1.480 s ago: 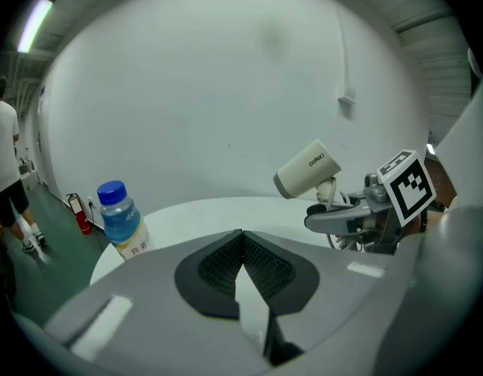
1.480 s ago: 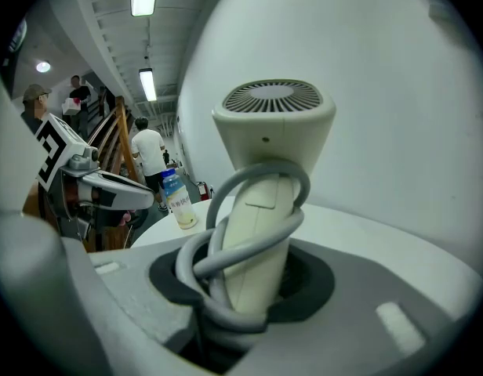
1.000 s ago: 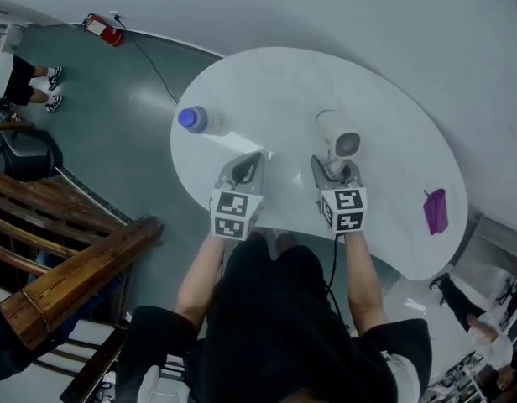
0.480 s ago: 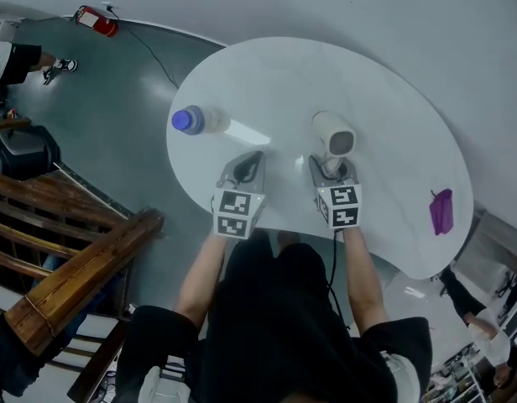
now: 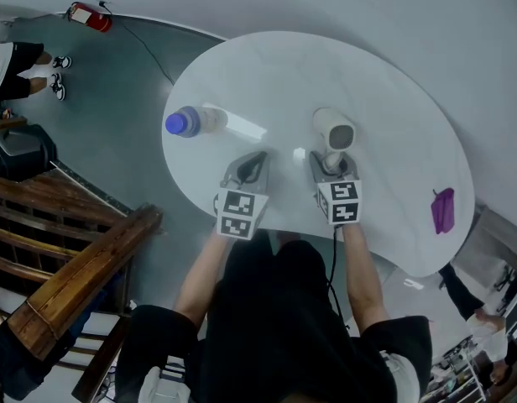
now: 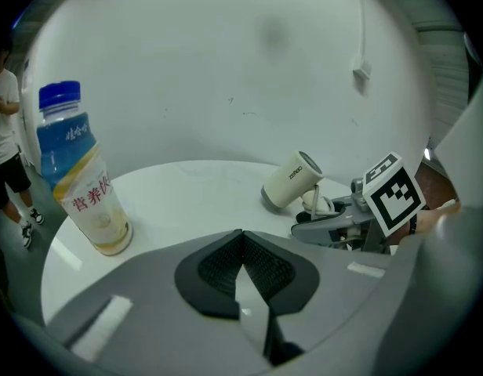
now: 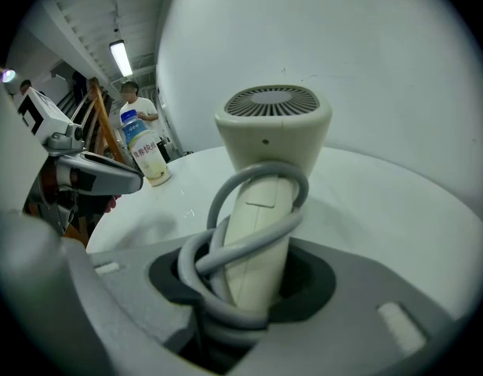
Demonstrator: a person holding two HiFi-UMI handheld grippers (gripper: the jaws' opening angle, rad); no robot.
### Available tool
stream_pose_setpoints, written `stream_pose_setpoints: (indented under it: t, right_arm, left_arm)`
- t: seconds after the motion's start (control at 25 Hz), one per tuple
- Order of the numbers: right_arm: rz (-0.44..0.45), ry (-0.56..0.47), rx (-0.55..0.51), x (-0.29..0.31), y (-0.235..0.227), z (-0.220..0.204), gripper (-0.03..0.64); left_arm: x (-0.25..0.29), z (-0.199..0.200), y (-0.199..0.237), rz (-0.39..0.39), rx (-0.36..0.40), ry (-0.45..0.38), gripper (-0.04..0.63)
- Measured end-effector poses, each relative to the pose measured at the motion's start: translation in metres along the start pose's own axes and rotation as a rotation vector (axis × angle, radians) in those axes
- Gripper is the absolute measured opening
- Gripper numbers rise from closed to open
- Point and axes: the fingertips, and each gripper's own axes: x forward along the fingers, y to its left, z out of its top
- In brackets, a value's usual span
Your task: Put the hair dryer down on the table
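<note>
White round tabletop (image 5: pixel 393 91) | right tongs (image 5: pixel 332 166) clamp hair dryer (image 5: pixel 335 133) by its handle, long axis straight ahead, head farthest | left tongs (image 5: pixel 252 166) clenched, empty, alongside

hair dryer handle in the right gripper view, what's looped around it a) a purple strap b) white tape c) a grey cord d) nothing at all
C: the right gripper view shows a grey cord looped round the cream handle of the hair dryer, which the right gripper clamps between its jaws.
</note>
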Motion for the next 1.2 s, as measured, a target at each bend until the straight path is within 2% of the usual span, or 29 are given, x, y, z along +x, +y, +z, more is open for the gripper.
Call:
stream_pose_setpoints:
  t: [1.2]
  right_arm:
    - [-0.046,0.033,-0.015,0.005,-0.003,-0.004,0.213]
  left_arm:
    - [-0.004,-0.003,-0.004,-0.004,-0.002,-0.003,0.005]
